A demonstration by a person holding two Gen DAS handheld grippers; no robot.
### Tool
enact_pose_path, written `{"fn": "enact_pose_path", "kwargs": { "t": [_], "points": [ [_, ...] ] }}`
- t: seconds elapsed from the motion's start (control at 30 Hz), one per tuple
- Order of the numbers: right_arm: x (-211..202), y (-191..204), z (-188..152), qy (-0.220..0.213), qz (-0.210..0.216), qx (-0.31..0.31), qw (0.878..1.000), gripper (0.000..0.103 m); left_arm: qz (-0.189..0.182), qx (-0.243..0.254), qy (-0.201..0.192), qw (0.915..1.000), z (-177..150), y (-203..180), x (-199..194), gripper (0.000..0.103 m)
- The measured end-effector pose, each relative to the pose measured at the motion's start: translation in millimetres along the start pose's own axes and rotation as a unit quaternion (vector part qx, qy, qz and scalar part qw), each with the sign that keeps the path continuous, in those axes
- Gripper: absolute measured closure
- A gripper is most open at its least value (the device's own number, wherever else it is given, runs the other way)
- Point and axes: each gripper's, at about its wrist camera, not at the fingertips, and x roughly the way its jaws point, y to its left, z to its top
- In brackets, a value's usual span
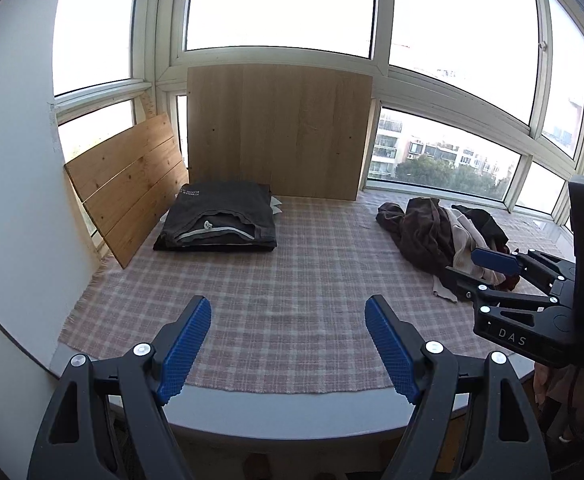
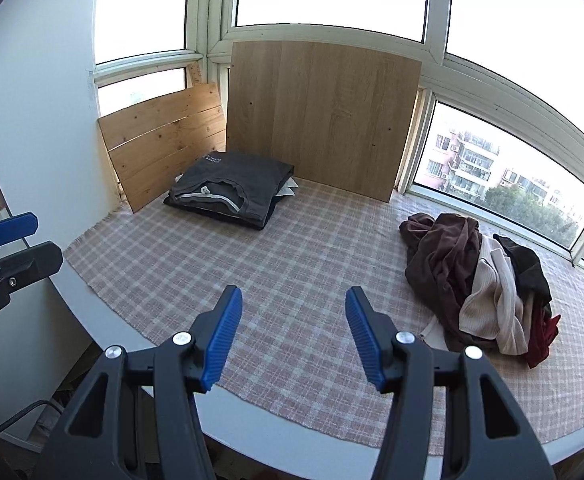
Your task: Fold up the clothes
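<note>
Hovering: your left tongs [image 1: 288, 344] and right tongs [image 2: 293, 336] hang spread and empty above the surface [image 2: 331, 432].
Folded stack [image 1: 220, 220]: far left corner.
Unfolded pile [image 2: 479, 288]: right edge.

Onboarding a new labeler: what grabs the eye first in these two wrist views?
The rumpled pile of unfolded clothes, brown, cream, black and dark red, on the right of the plaid cloth. Across from it, a neat folded dark stack sits at the far left against the wooden boards. Both the left gripper and right gripper hang open and empty above the near edge.
</note>
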Motion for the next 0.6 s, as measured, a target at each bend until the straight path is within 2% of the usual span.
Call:
{"fn": "enact_pose_path", "kwargs": {
  "t": [0.2, 0.33, 0.5, 0.6],
  "points": [
    [2, 5, -4, 0.012, 0.006, -0.001, 1.000, 0.049, -0.008, -0.010, -0.009, 0.9999, -2, 4, -6, 0.025],
    [1, 8, -5, 0.014, 0.008, -0.004, 1.000, 0.049, 0.002, -0.002, -0.005, 1.0000, -4, 3, -7, 0.025],
    [0, 12, -6, 0.015, 0.005, -0.011, 1.000, 0.049, 0.013, -0.025, -0.017, 0.9995, -2, 11, -13, 0.025],
    [0, 13, -6, 0.015, 0.005, -0.012, 1.000, 0.049, 0.026, -0.015, -0.030, 0.9991, -3, 10, -18, 0.025]
  ]
}}
